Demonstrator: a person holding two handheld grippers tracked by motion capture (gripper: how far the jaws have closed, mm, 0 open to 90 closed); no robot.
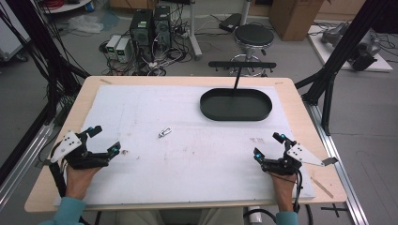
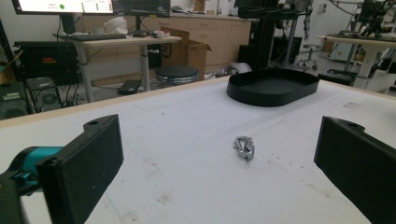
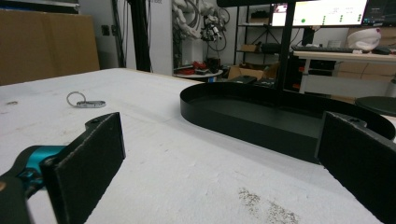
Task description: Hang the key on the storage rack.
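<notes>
Nearest me, the person's two hands rested on the white mat point(image 1: 187, 173) at the table's front edge. The left gripper point(image 1: 104, 139) sat with its jaws spread wide, gripping nothing; the right gripper point(image 1: 269, 145) likewise had its jaws well apart and empty. Farther in, between them but nearer the left one, a small metal carabiner point(image 1: 164, 132) lay flat on the mat. Beyond it, toward the far right, stood the black oval tray point(image 1: 236, 115), well apart from the clip.
</notes>
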